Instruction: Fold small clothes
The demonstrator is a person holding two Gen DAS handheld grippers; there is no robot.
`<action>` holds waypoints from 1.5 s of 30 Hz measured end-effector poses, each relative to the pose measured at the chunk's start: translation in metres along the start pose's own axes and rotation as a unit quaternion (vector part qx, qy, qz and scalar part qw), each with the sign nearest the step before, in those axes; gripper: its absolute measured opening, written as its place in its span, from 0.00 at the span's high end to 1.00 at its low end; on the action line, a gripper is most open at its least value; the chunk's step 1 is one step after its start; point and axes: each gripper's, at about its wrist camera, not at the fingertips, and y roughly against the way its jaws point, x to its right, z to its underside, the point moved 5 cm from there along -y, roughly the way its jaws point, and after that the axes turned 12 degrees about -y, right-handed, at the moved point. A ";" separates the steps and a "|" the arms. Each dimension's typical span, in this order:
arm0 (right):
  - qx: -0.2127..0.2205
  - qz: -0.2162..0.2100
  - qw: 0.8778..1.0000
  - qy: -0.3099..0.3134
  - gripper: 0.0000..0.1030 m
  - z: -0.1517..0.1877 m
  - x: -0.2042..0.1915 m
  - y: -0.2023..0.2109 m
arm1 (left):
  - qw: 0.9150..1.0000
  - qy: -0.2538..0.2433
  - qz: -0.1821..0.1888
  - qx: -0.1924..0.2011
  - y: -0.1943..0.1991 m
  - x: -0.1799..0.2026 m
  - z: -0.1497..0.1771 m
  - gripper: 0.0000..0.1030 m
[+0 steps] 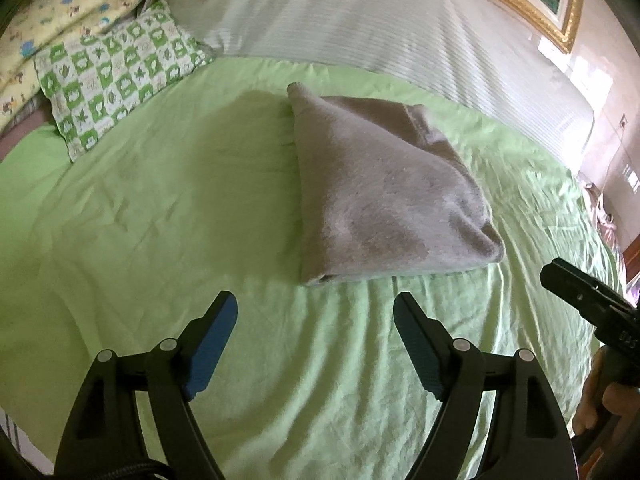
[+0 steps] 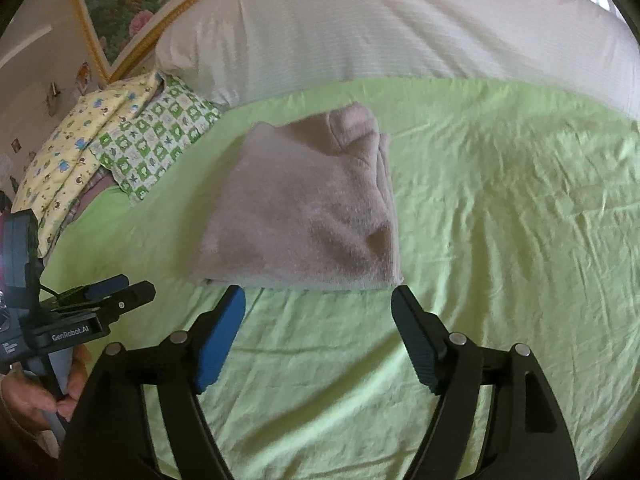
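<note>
On the green bed sheet (image 1: 168,216) lies one grey fleece garment (image 1: 380,196), folded into a compact, roughly triangular bundle with layered edges showing along its near side. It rests flat on the sheet, free of both tools.

Left gripper (image 1: 316,312): fingers spread wide apart, blue pads facing inward, nothing between them. It hovers just short of the garment's near edge — no contact seen.

Right gripper (image 2: 318,304): fingers likewise wide apart and holding nothing. The fingertips sit close to the bundle's near hem; whether they touch the sheet cannot be told.

Each tool appears at the margin of the other's view, gripped by a hand on its handle — the right hand (image 1: 600,404) at the right edge, the left hand (image 2: 36,396) at the lower left.

Beyond the garment: a white striped duvet (image 1: 360,20) across the far side of the bed, a green-and-white checked pillow (image 1: 112,76) and a yellow patterned pillow (image 1: 52,24) to the left, and a gold-framed picture (image 2: 120,12) on the wall.
</note>
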 end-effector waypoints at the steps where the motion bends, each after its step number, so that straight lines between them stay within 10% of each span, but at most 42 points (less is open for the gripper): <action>1: 0.007 0.000 1.000 0.004 0.24 -0.001 -0.002 0.003 | 1.000 -0.004 -0.003 0.003 0.002 0.000 -0.002 0.21; 45: 0.001 0.013 0.999 0.051 0.11 0.008 -0.004 -0.039 | 0.997 -0.033 -0.075 0.000 -0.040 -0.001 -0.012 0.18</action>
